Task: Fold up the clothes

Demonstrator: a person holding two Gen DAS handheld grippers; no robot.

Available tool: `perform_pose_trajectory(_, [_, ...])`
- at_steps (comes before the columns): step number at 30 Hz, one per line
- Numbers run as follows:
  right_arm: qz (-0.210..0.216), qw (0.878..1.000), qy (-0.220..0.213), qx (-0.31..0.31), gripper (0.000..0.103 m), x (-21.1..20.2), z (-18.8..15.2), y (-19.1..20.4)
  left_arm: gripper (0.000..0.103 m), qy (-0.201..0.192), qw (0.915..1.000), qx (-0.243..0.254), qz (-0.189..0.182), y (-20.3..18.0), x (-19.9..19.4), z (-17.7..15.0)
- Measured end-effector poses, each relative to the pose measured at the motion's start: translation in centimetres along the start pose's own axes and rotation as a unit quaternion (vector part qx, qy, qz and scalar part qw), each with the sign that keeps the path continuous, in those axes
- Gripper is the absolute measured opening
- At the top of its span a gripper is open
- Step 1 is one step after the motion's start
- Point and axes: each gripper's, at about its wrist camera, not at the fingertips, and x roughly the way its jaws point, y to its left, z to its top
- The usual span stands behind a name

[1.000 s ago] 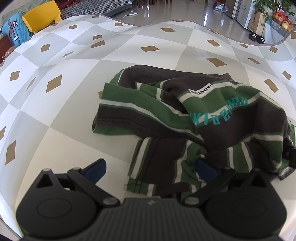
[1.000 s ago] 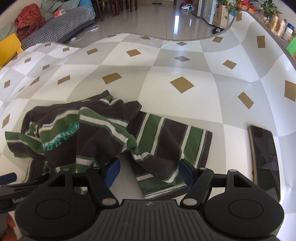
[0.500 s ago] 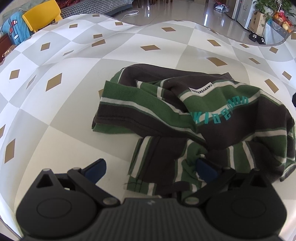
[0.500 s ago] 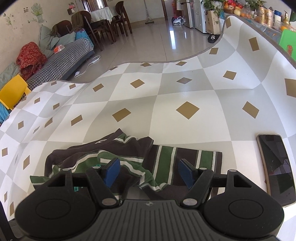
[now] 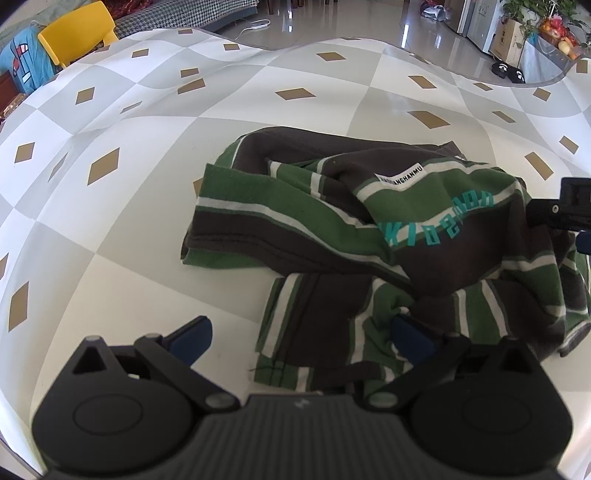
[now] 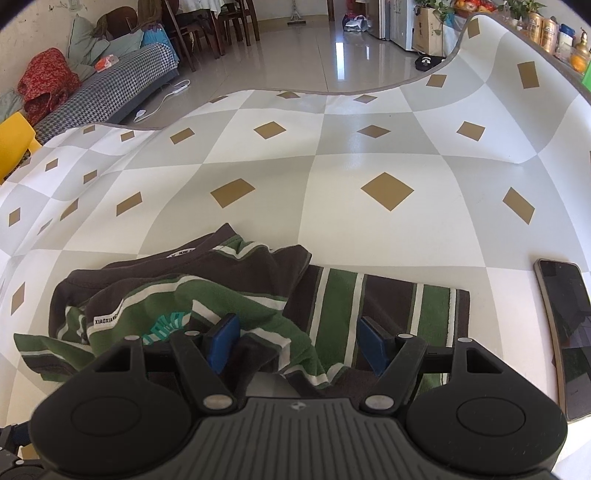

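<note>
Garment: striped top [image 5: 369, 236] in green, dark brown and white, crumpled in a loose heap on the bench [image 5: 147, 229], near its front edge; also seen from the right wrist view [image 6: 207, 295].
Print: teal lettering [image 5: 436, 225] across a green and brown band, turned sideways and partly creased.
Label: white woven tag [image 5: 400, 176] with dark letters, near the top of the heap at the neckline.
Lower flap: striped panel [image 5: 317, 332] spread flat toward the near edge, stripes running lengthwise, a loose thread at the hem.
Right part: flat striped section [image 6: 388, 306] lying smooth on the bench, to the right of the bunched folds.
Left gripper [image 5: 299, 338]: low over the near hem, fingers spread wide; left blue pad [image 5: 190, 338] over bare bench, right blue pad [image 5: 412, 339] against the bunched cloth; nothing clamped between them.
Right gripper [image 6: 297, 343]: fingers wide apart, close above the cloth; left pad [image 6: 221, 341] at a raised fold, right pad [image 6: 373, 341] over the flat striped section; contact with the cloth not clear; also partly visible at the right edge of the left wrist view [image 5: 569, 210].
Bench cover: white and grey checked sheet with tan diamonds [image 6: 386, 190], rippled along the far edge.
Phone [image 6: 567, 332]: dark, face up, on the bench well to the right of the garment.
Background: yellow chair [image 5: 75, 31], houndstooth sofa [image 6: 107, 92], glossy tiled floor [image 6: 340, 48].
</note>
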Motion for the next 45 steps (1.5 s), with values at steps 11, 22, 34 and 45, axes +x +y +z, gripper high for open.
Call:
perform_pose_trajectory(11, [0.002,0.999,0.036,-0.004,0.069,1.5,-1.4,-0.3,0.103,0.000,0.9999,0.011,0.001,-0.1,0.0,0.1])
perform_pose_trajectory(22, [-0.006,0.997,0.048,-0.054,0.070,0.1,-3.6,-0.4,0.103,0.004,0.9998,0.020,0.001,-0.1,-0.5,-0.8])
perform_pose_trajectory(34, [0.001,0.994,0.070,-0.085,0.071,-1.9,-6.3,-1.5,0.103,0.012,0.9989,0.044,-0.012,0.0,-1.8,-3.0])
perform_pose_trajectory(45, [0.006,0.991,0.085,-0.102,0.071,-3.3,-8.1,-1.8,0.103,-0.005,0.9981,0.059,-0.016,0.4,-3.2,-5.8])
